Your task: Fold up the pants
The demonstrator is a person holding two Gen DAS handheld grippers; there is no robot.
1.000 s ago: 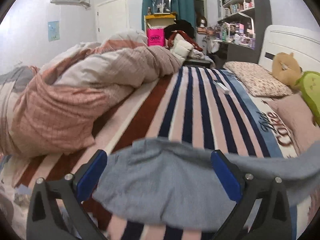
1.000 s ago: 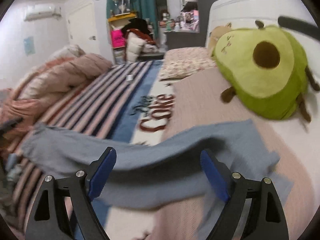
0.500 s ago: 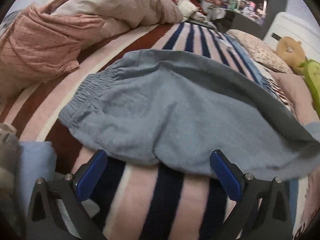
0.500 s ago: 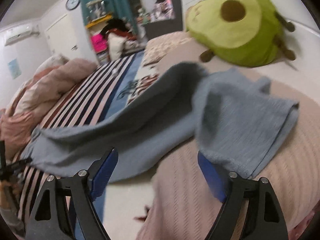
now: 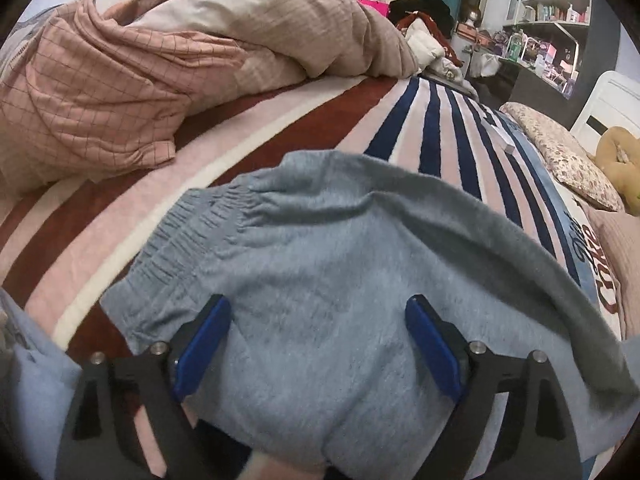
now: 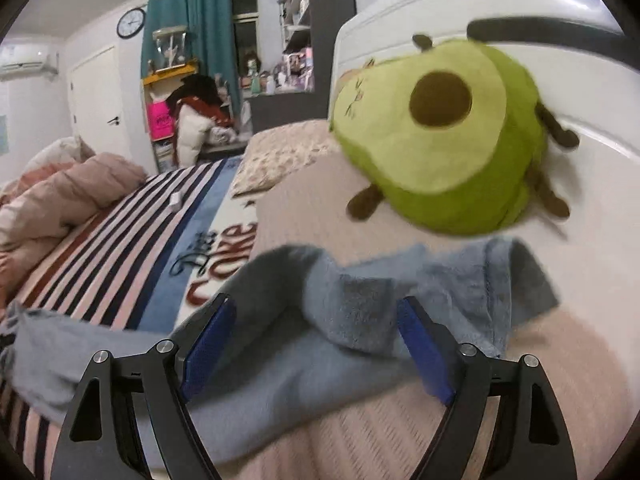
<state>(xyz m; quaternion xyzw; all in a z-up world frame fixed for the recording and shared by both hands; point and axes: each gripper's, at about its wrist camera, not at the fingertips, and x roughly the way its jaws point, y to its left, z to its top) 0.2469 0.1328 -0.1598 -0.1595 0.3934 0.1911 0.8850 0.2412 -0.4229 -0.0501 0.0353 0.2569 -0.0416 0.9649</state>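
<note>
Grey-blue pants [image 5: 320,272] lie across the striped bed cover [image 5: 424,136]. In the left wrist view the elastic waistband [image 5: 188,224] is at the left. My left gripper [image 5: 318,344] is open, its blue fingers spread over the seat of the pants. In the right wrist view the leg ends [image 6: 420,288] lie crumpled on a pink pillow [image 6: 304,208], just below a green avocado plush [image 6: 440,132]. My right gripper [image 6: 316,344] is open over the leg cloth, holding nothing.
A bunched pink checked duvet [image 5: 152,68] fills the bed's left side. A floral pillow [image 5: 568,156] and a tan plush [image 5: 616,160] lie by the white headboard [image 6: 480,8]. A small white object [image 5: 500,136] lies on the stripes. Shelves and a cluttered desk stand behind.
Both grippers have dropped closer to the pants. The left now sits over the seat of the pants. The leg ends now lie bunched just below the avocado plush.
</note>
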